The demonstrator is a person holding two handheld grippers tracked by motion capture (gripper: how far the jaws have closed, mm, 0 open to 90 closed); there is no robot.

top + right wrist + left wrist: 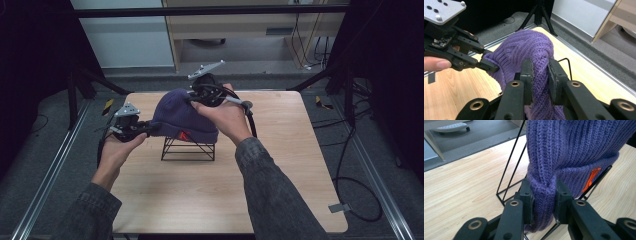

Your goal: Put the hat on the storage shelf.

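Note:
A purple knitted beanie point(181, 116) with an orange mark sits over a black wire stand point(188, 148) in the middle of the wooden table. My left gripper point(150, 128) is at the hat's left edge, shut on a fold of its ribbed brim point(543, 192). My right gripper point(192, 100) reaches in from the far right side and is shut on a bunched fold of the knit point(540, 75). In the right gripper view the left gripper point(495, 67) pinches the hat's opposite edge. The stand's upper part is hidden under the hat.
The light wooden table point(280, 165) has metal rails point(52, 165) along both sides on the floor. Cables point(350, 165) trail on the right. A pale cabinet point(240, 30) and tripod legs point(85, 82) stand beyond the far edge.

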